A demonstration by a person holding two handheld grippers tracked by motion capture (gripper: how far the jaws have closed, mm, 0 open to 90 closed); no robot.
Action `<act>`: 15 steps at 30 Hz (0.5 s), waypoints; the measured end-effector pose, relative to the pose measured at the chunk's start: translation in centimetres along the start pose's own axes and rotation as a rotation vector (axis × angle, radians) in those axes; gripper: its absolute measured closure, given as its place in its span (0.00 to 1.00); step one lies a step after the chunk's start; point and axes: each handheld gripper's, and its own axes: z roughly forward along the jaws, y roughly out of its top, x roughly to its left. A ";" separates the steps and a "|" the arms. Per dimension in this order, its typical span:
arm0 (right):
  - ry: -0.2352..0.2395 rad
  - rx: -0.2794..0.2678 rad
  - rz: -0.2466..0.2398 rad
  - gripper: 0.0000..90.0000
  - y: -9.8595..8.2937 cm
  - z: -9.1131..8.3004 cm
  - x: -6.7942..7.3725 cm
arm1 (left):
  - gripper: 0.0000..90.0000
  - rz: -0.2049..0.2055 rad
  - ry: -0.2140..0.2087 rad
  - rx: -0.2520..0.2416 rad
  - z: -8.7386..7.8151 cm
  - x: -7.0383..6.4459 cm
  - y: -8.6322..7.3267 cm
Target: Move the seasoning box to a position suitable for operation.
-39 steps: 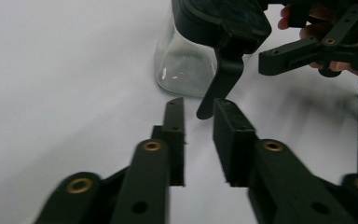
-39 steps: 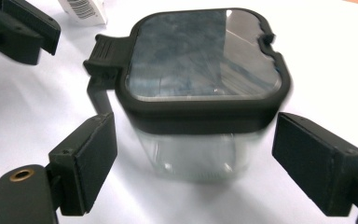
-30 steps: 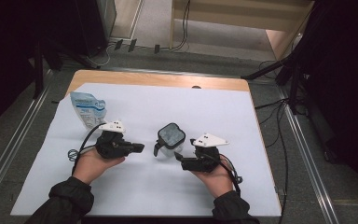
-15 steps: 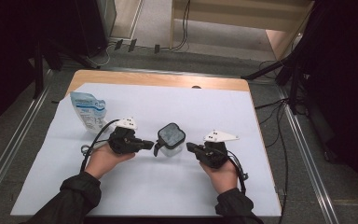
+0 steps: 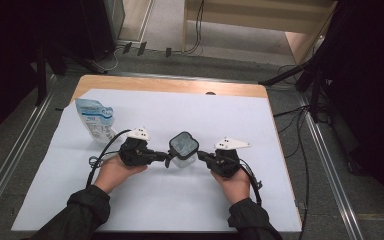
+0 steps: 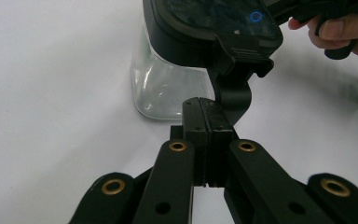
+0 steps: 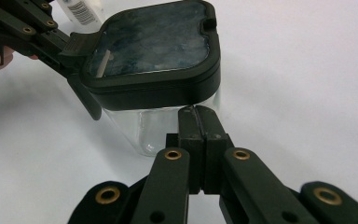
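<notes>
1. Two grippers meet at one container (image 5: 183, 150), which stands at the middle of the white sheet (image 5: 145, 200).
2. Your left gripper (image 5: 164, 157) has its jaws closed together, and its tip lies at the black latch (image 6: 233, 86) that hangs from the lid (image 7: 154, 46) at the container's 9 o'clock side. I judge you hold it there to work this latch.
3. Your right gripper (image 5: 201, 156) also has its jaws pressed together with nothing between them. It rests against the clear wall at 3 o'clock, probably to keep the container from sliding.
4. Counted: one container, one lid, one visible latch, and one blue-white pouch (image 5: 96, 120) standing well apart at 10 o'clock.
</notes>
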 end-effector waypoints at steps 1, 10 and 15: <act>-0.001 0.001 -0.001 1.00 0.0 0.0 -0.1 | 1.00 -0.003 -0.008 -0.004 0.0 -0.1 0.0; 0.008 0.003 0.009 1.00 0.2 0.3 -0.3 | 1.00 -0.001 -0.016 -0.009 0.3 -0.9 0.0; 0.008 0.007 0.007 1.00 0.5 0.6 -0.3 | 1.00 -0.004 -0.016 -0.017 0.4 -1.6 -0.2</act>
